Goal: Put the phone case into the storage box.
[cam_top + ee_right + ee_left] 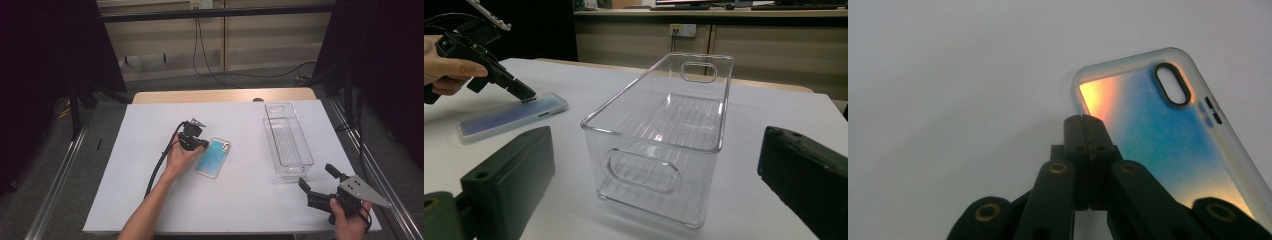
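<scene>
A phone case (214, 158) with a blue-and-orange back lies flat on the white sheet (150, 200) near the middle. My left gripper (204, 144) points down at the case's near corner, jaws shut together with nothing between them. Its own view has the closed tips (1083, 121) right beside the case (1168, 145), just below the camera cutout. From the right gripper view the left gripper (527, 98) looks set against the case's (509, 119) far edge. My right gripper (317, 178) is held at the front right, jaws wide open and empty, facing the clear bin (664, 135).
An empty clear plastic bin (287, 142) with handle cutouts stands lengthwise on the right side of the sheet. The left gripper's black cable (159, 167) trails along the forearm. Dark stands and curtains flank the table; its wooden far edge (225, 95) meets open floor.
</scene>
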`<state>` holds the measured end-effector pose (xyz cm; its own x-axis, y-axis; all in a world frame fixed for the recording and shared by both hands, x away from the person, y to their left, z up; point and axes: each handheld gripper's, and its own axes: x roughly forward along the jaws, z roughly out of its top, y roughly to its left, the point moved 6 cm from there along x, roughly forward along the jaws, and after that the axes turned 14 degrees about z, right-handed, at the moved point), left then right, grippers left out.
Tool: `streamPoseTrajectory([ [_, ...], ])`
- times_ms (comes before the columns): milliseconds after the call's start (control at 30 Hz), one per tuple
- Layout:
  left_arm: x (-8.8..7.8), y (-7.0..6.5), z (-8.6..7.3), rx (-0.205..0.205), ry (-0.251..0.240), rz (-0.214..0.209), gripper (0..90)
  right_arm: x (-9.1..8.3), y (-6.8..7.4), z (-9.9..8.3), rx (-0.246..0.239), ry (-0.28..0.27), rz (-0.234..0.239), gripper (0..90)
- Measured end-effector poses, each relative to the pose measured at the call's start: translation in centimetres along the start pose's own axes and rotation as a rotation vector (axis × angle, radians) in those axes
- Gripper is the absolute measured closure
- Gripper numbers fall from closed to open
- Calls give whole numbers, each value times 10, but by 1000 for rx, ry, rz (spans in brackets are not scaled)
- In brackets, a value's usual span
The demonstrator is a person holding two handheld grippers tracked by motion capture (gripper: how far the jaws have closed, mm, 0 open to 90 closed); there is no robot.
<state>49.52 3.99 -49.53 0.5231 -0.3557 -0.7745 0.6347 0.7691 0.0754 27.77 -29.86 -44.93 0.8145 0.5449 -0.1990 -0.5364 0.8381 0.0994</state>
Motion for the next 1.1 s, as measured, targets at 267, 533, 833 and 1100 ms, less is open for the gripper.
streamPoseTrajectory([
  [267,-1,-1,0,12,3,-2,900,0,0,0,0,0,0,13],
  [533,0,-2,1,9,-1,1,900,0,0,0,-1,1,2,13],
  [833,3,-3,4,-3,-12,-3,900,0,0,0,1,3,1,12],
  [1100,-2,-4,5,4,-33,-2,900,0,0,0,0,-1,4,12],
])
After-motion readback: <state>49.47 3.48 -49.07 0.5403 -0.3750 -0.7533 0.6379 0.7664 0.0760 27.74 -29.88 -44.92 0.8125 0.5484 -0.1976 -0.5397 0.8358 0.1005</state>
